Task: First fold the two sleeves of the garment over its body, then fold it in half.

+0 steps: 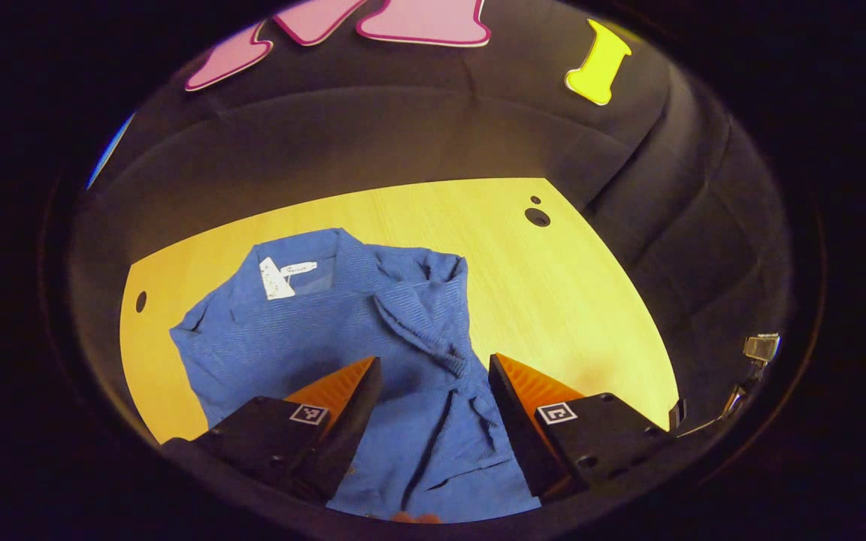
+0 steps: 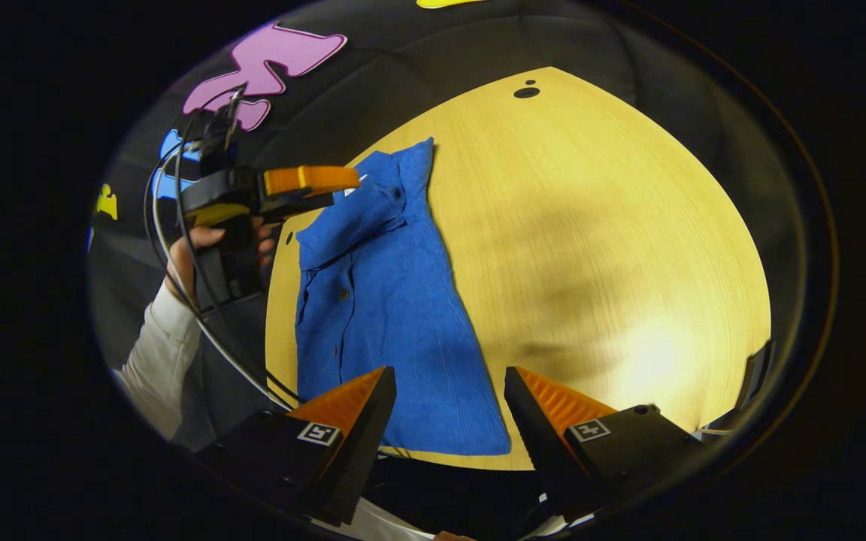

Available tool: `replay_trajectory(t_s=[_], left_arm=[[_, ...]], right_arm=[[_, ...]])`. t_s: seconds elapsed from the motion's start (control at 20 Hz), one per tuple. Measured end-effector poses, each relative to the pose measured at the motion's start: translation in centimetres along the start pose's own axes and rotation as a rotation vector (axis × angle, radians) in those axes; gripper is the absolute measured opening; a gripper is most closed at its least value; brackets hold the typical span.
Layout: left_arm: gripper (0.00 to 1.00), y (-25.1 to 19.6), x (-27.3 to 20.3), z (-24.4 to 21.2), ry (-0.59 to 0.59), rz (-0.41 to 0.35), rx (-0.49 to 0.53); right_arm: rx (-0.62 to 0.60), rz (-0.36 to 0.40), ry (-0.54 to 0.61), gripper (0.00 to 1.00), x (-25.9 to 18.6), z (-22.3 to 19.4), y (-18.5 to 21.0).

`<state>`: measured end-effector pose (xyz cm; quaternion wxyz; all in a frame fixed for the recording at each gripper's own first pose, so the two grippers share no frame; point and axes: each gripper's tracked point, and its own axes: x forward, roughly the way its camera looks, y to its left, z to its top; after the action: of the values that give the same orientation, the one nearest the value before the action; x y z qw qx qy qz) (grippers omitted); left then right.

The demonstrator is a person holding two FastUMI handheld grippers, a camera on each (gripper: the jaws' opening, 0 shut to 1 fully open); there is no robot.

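Note:
A blue button-up garment (image 1: 313, 330) lies on the yellow wooden table (image 1: 553, 285), collar and white label (image 1: 279, 278) at the far end. A sleeve (image 1: 422, 330) lies crumpled over its body on the right side. My left gripper (image 1: 434, 366) hovers open above the garment's middle, nothing between its fingers. In the right gripper view the garment (image 2: 388, 315) looks long and narrow, its hem near the table's front edge. My right gripper (image 2: 449, 373) stands open over that hem. The left gripper (image 2: 343, 182), held by a hand (image 2: 200, 240), hangs above the collar end.
Bare tabletop (image 2: 591, 240) stretches wide to the right of the garment. Round holes (image 1: 537, 218) mark the table's far corner, and another hole (image 1: 140, 301) its left edge. Black cloth walls surround the table. A white sleeve (image 2: 155, 338) and cables (image 2: 200, 315) sit at the left.

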<state>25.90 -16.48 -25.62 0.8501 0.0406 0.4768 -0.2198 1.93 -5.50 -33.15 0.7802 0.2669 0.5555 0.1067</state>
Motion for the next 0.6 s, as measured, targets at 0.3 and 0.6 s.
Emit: replay_trajectory(t_s=[0.3,0.6], left_arm=[[0.83,7.0,-8.9,-13.8,0.082,0.020,-0.014],[0.83,13.4,-12.2,-28.8,0.246,0.078,-0.177]], right_arm=[[-0.007,-0.040,-0.049,0.94,-1.1,-2.7,3.4],[-0.081,-0.156,0.033,0.94,1.2,-6.7,3.4]])
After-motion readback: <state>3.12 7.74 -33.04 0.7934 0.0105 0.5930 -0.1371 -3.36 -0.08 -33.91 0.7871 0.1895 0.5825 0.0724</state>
